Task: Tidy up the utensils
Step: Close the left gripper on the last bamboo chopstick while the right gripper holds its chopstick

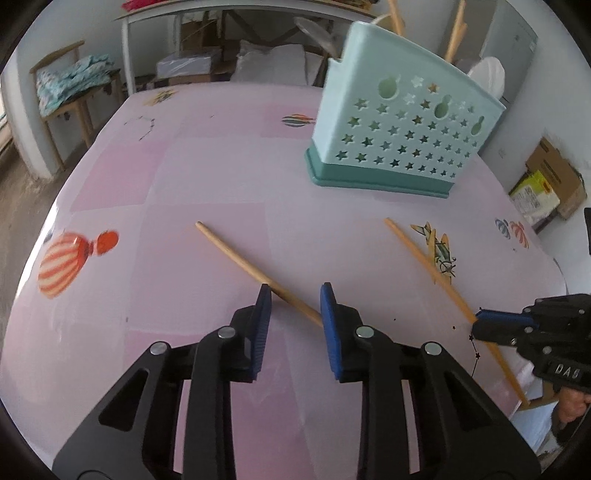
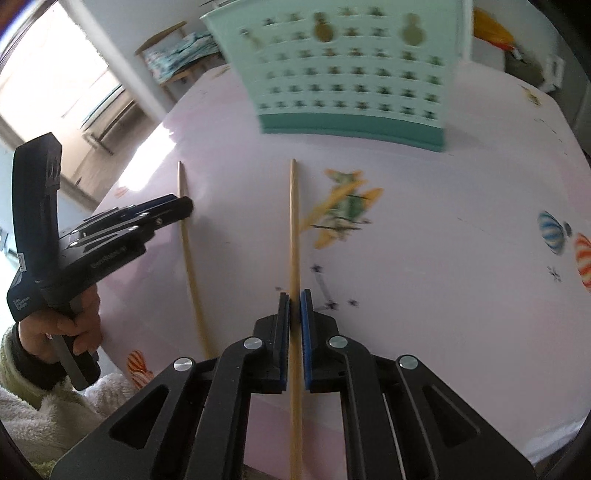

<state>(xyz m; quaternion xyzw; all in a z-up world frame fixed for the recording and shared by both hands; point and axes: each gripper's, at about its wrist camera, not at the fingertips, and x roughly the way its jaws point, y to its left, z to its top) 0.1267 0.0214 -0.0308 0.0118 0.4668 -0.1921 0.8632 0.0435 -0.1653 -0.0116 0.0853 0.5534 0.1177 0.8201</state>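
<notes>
**In front of the utensil holder, a chopstick at each gripper**

In front of the mint-green utensil holder (image 1: 399, 122), on the pink tablecloth (image 1: 207, 177), we have two wooden chopsticks lying well apart. Our right gripper (image 2: 294, 295) is clamped on the right chopstick (image 2: 293, 229), the blue pads pressed against its shaft on both sides. Our left gripper (image 1: 295, 291) straddles the left chopstick (image 1: 236, 254), which runs aslant between the jaws; these stand narrowly apart, and we cannot tell for sure whether the pads already pinch the wood.

We judge the step in hand to be the pick-up of both sticks, with neither carried to the holder yet. The next move calls for a firm grip on the left, then a lift that tips each stick upright so that its end can drop into the holder's open top.

The holder stands upright on its darker base. Wooden sticks (image 1: 456, 29) and what looks like a pale spoon (image 1: 487, 74) rise from it; its compartments are hidden from us
</notes>
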